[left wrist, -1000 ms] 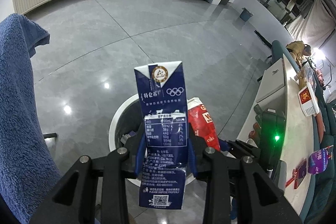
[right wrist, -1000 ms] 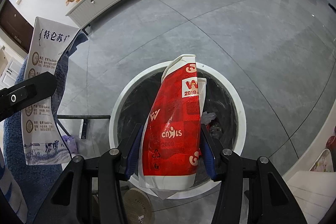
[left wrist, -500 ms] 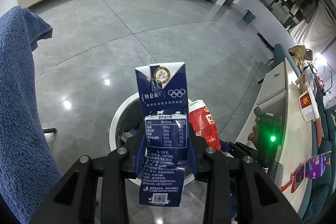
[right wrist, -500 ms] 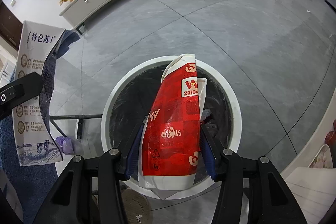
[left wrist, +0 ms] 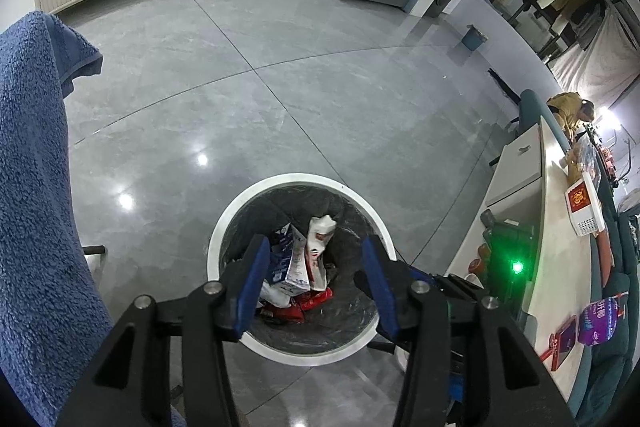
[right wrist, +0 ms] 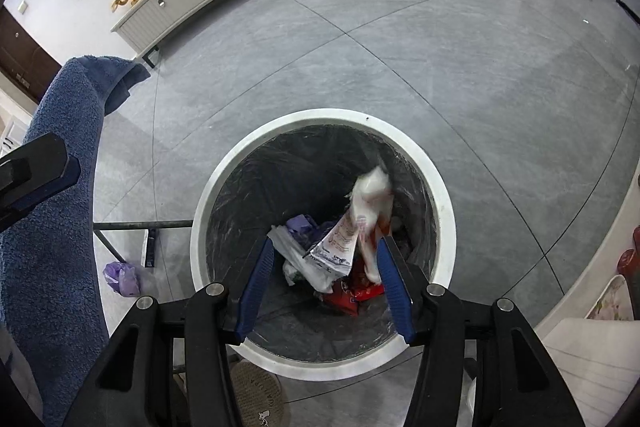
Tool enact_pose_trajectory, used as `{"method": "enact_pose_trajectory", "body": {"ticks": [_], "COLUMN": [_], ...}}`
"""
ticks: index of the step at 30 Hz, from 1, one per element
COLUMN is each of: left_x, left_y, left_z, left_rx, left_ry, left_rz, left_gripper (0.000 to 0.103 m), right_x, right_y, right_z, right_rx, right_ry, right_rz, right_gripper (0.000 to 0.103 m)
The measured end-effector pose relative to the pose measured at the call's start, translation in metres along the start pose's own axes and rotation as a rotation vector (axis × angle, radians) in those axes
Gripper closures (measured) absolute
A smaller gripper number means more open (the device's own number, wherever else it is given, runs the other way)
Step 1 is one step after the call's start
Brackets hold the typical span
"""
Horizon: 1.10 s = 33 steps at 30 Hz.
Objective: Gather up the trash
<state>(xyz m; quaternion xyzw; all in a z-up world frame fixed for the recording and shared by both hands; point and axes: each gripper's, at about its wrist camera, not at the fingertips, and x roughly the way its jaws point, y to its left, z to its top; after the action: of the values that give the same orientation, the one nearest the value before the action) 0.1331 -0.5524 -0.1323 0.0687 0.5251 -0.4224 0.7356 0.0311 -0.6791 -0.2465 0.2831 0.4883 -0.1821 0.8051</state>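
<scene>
A white-rimmed trash bin (left wrist: 304,181) with a dark liner stands on the floor right under both grippers. In the left wrist view the blue milk carton (left wrist: 282,255) and the red-and-white carton (left wrist: 320,239) lie inside it on other trash. My left gripper (left wrist: 314,245) hangs over the bin, its jaws opening with nothing between the pads. The right wrist view shows the bin (right wrist: 320,117) with the red carton (right wrist: 370,195) blurred and the milk carton (right wrist: 340,243) beside it. My right gripper (right wrist: 324,247) is also opening and holds nothing.
A blue towel (left wrist: 32,187) hangs close on the left, also the towel (right wrist: 60,227) in the right view. A light counter (left wrist: 560,227) with items runs along the right. A purple bag (right wrist: 124,277) and a round mat (right wrist: 256,395) lie on the floor by the bin.
Both grippers let go: the blue milk carton left the left jaws and the red carton left the right jaws, and both dropped into the bin. The jaws stand wider.
</scene>
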Motion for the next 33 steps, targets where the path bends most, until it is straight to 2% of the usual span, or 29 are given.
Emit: {"method": "enact_pose_trajectory", "body": {"ticks": [7, 11, 19, 21, 26, 28, 32, 33], "left_x": [-0.005, -0.017, -0.045, -0.061, -0.112, -0.136, -0.180, -0.195], "left_y": [-0.004, -0.011, -0.001, 0.000, 0.005, 0.008, 0.014, 0.016], "left_z": [-0.001, -0.005, -0.005, -0.006, -0.014, -0.022, -0.042, -0.048], "left_rx": [0.017, 0.055, 0.021, 0.027, 0.036, 0.046, 0.069, 0.070], "left_ry": [-0.028, -0.085, -0.112, -0.131, -0.220, -0.271, -0.355, -0.375], "left_rz": [0.024, 0.060, 0.076, 0.087, 0.140, 0.179, 0.244, 0.266], "left_gripper": [0.056, 0.056, 0.055, 0.049, 0.048, 0.048, 0.048, 0.048], "right_x": [-0.008, -0.017, -0.054, -0.062, -0.093, -0.106, -0.131, -0.137], "right_y": [0.000, 0.001, 0.011, 0.016, 0.036, 0.046, 0.073, 0.080], "right_z": [-0.007, -0.007, -0.014, -0.017, -0.024, -0.026, -0.034, -0.036], "right_rx": [0.010, 0.001, -0.021, -0.023, -0.070, -0.092, -0.147, -0.160], "right_ry": [-0.006, -0.015, -0.069, -0.078, -0.127, -0.151, -0.199, -0.209], "right_rz": [-0.004, -0.007, -0.008, 0.002, 0.008, 0.014, 0.030, 0.036], "right_gripper": [0.047, 0.047, 0.043, 0.043, 0.039, 0.034, 0.030, 0.025]}}
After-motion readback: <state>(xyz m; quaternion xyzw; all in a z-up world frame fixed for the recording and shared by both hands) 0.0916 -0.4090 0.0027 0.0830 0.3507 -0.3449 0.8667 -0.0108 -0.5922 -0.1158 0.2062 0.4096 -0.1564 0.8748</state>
